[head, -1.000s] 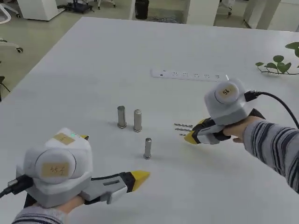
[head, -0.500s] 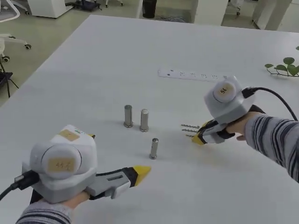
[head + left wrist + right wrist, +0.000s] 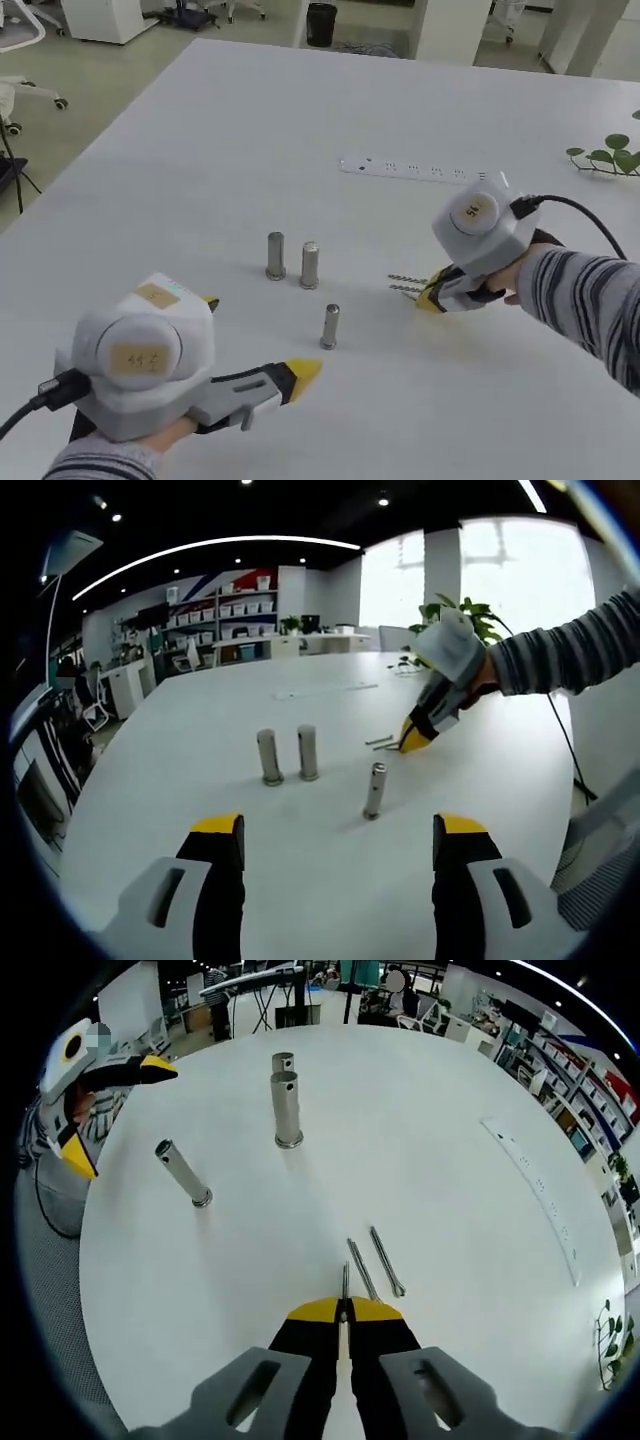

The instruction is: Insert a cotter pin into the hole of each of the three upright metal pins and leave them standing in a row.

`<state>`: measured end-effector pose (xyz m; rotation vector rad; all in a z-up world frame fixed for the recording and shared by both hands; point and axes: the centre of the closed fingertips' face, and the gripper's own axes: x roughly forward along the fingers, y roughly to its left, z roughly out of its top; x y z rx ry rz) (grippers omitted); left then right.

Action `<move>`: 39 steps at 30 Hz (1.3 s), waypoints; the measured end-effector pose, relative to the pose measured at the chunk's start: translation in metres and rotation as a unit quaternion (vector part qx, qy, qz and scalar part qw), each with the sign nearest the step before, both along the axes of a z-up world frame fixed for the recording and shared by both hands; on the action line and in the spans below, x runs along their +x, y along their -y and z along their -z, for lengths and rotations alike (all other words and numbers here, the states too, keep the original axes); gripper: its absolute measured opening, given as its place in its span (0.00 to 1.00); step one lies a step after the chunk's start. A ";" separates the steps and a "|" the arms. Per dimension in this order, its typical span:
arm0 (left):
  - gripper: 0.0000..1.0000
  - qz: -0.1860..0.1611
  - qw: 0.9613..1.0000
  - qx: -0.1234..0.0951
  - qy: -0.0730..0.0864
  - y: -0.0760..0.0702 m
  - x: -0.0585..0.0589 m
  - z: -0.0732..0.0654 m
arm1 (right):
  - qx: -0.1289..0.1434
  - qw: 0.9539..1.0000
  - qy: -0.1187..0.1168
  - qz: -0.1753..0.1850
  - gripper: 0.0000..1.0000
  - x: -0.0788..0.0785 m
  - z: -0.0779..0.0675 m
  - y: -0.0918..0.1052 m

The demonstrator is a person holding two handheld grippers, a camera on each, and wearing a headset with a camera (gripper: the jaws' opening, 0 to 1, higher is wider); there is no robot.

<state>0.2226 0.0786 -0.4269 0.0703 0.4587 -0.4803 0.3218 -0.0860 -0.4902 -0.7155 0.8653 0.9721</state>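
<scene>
1. A large white table (image 3: 200, 150) takes up most of the scene, and everything below is placed from it.
2. On its far half lies a long white power strip (image 3: 420, 170).
3. At its far right edge sits a leafy green plant (image 3: 605, 158).
4. Beyond its far end, a black bin (image 3: 322, 22) stands on the pale floor (image 3: 90, 80), near a white pillar (image 3: 445, 25).
5. Off its far left corner is a white office chair (image 3: 22, 30) on castors.
6. In the left gripper view, past the table, shelves of white boxes (image 3: 235, 605) line a wall.
7. A bright window (image 3: 490, 565) glows beyond the table, and a curved light strip (image 3: 200, 548) crosses the dark ceiling above it.

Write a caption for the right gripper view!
Right claw pinches one cotter pin beside two others, three metal pins standing ahead.
</scene>
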 end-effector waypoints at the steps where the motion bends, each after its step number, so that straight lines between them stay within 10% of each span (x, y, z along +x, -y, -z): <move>1: 0.75 -0.001 1.000 0.002 0.001 0.000 0.000 0.000 | -0.002 1.000 0.002 0.001 0.00 0.000 0.000 0.001; 14: 0.70 0.013 1.000 -0.006 0.007 0.008 -0.001 -0.005 | 0.065 0.996 0.059 0.003 0.00 -0.020 -0.037 -0.008; 25: 0.50 0.039 0.995 -0.093 0.004 0.024 -0.005 -0.019 | 0.060 0.986 0.124 -0.089 0.00 -0.060 -0.059 -0.029; 31: 0.36 0.062 0.983 -0.173 -0.019 0.040 -0.012 -0.027 | 0.059 0.975 0.166 -0.136 0.00 -0.078 -0.072 -0.047; 39: 0.25 0.092 0.979 -0.178 -0.034 0.057 -0.021 -0.023 | 0.057 0.965 0.185 -0.175 0.00 -0.103 -0.076 -0.060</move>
